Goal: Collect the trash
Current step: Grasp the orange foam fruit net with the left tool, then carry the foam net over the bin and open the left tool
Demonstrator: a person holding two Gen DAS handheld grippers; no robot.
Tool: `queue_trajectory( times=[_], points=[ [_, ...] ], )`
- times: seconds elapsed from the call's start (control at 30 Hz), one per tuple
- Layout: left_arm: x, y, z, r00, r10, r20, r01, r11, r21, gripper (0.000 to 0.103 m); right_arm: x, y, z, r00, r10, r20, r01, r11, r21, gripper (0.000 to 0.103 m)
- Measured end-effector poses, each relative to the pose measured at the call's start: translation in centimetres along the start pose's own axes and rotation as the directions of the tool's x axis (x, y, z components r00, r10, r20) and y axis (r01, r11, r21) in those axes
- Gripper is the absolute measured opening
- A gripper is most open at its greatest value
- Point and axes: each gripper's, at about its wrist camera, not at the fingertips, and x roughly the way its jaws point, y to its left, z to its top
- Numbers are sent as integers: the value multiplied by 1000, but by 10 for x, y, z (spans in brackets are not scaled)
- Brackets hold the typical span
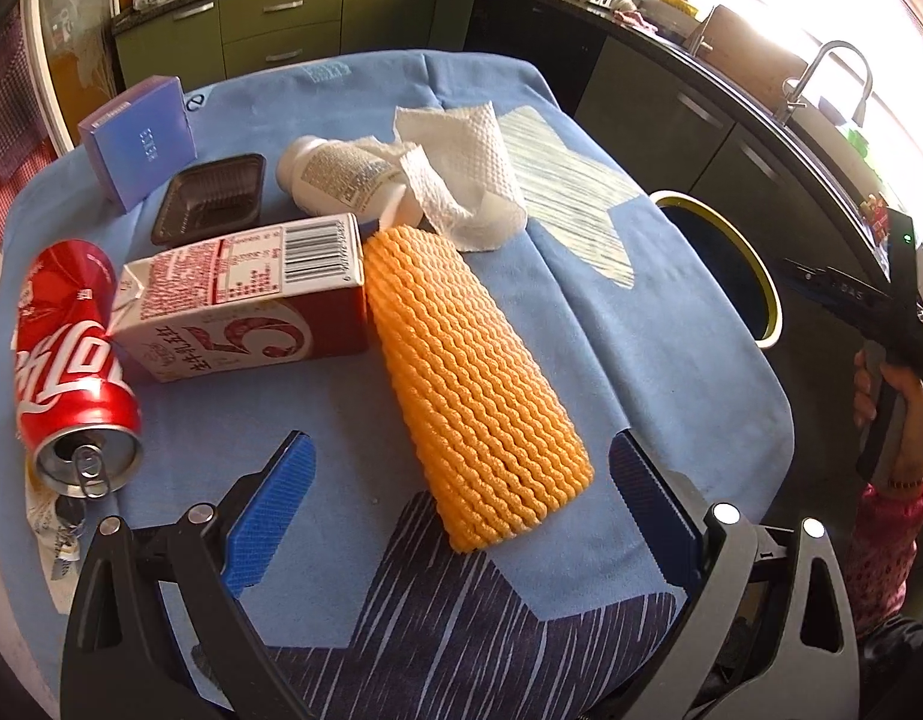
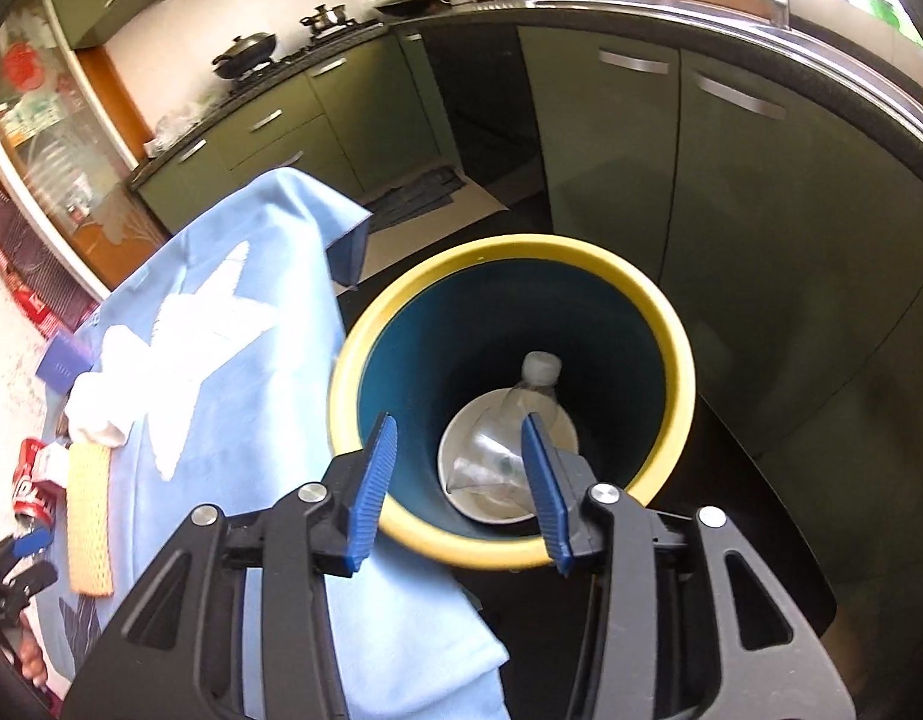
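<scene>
On the blue cloth lie an orange foam net sleeve point(image 1: 476, 384), a red milk carton point(image 1: 245, 294), a red Coca-Cola can point(image 1: 71, 366), a white bottle point(image 1: 341, 174), crumpled paper towel point(image 1: 461, 174), a black plastic tray point(image 1: 212, 198) and a purple box point(image 1: 140, 138). My left gripper point(image 1: 461, 516) is open and empty, its jaws either side of the sleeve's near end. My right gripper point(image 2: 458, 462) is open and empty above the yellow-rimmed blue bin point(image 2: 671, 330). A clear plastic bottle point(image 2: 521, 414) lies inside the bin. The bin point(image 1: 761, 276) also shows in the left wrist view.
The table's blue cloth point(image 1: 641, 360) has star patches. Green kitchen cabinets point(image 2: 611, 180) and a dark counter with a sink tap point(image 1: 833, 72) stand behind the bin. A stove with pans point(image 2: 245, 54) is at the back.
</scene>
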Motion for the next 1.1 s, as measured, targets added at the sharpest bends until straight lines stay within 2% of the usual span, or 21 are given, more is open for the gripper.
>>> queue_trajectory(
  times=[0.2,0.53,0.63,0.83,1.03,1.1],
  points=[
    [23,0,6,999,-5,-54,2,999,-43,97,-3,11,-6,1000,23,7,-23,1000,-19,43],
    [36,-2,13,998,32,-59,-35,999,-39,97,1,18,-15,999,40,-5,-40,999,-25,44],
    [39,-4,16,998,39,-55,-42,998,-36,93,2,16,-17,999,45,-8,-45,999,-19,45],
    [40,-3,20,997,68,-47,-70,997,-38,74,4,11,-22,998,56,-16,-56,998,-7,45],
    [35,-9,20,999,45,-26,-46,999,-25,45,5,6,-26,997,69,-17,-69,998,5,46],
    [29,-14,20,999,45,-7,-45,999,-6,32,5,5,-27,997,72,-16,-72,997,9,46]
  ],
)
